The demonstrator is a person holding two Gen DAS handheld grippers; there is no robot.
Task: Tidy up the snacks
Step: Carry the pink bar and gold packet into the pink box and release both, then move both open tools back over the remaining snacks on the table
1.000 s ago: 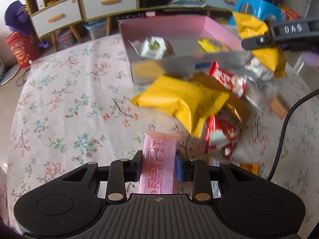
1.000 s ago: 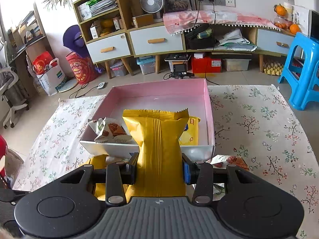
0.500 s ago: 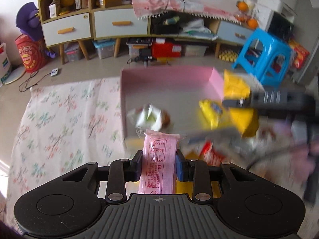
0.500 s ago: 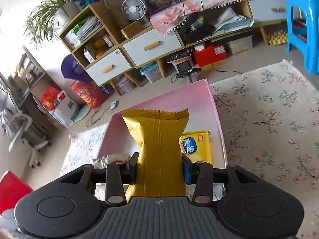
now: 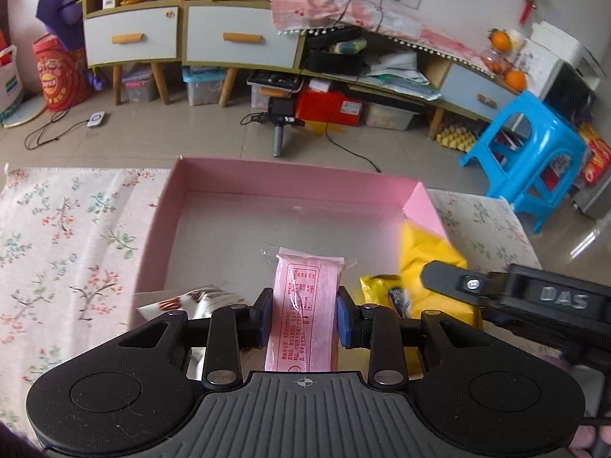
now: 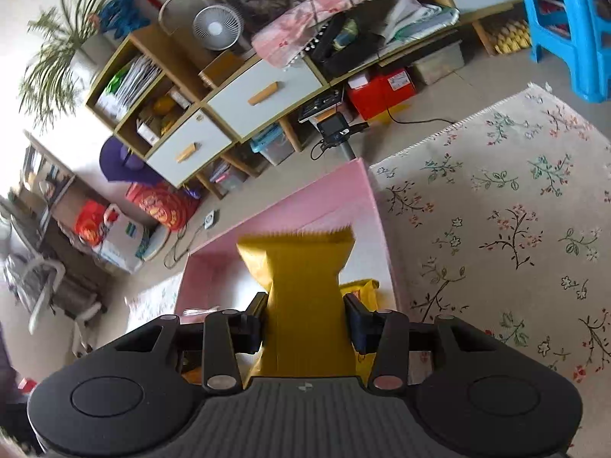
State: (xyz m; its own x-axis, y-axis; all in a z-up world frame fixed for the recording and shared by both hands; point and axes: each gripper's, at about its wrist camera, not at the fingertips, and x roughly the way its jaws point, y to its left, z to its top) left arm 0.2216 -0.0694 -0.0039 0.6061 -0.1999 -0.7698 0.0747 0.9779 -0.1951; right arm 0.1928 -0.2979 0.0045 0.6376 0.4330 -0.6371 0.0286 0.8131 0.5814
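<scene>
Over the pink box [image 5: 214, 206], the left hand-held gripper [image 5: 304, 322] clamps a pink packet [image 5: 305, 305] pointing lengthwise inward; the right hand-held gripper [image 6: 305, 320] grips a yellow packet [image 6: 301, 267] alongside.

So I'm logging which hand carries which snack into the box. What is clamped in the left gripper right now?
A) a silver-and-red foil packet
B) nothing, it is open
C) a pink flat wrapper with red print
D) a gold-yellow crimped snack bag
C: in the left wrist view the left gripper is shut on the pink flat wrapper with red print, held over the pink cardboard box; the gold-yellow bag is in the right gripper.
</scene>
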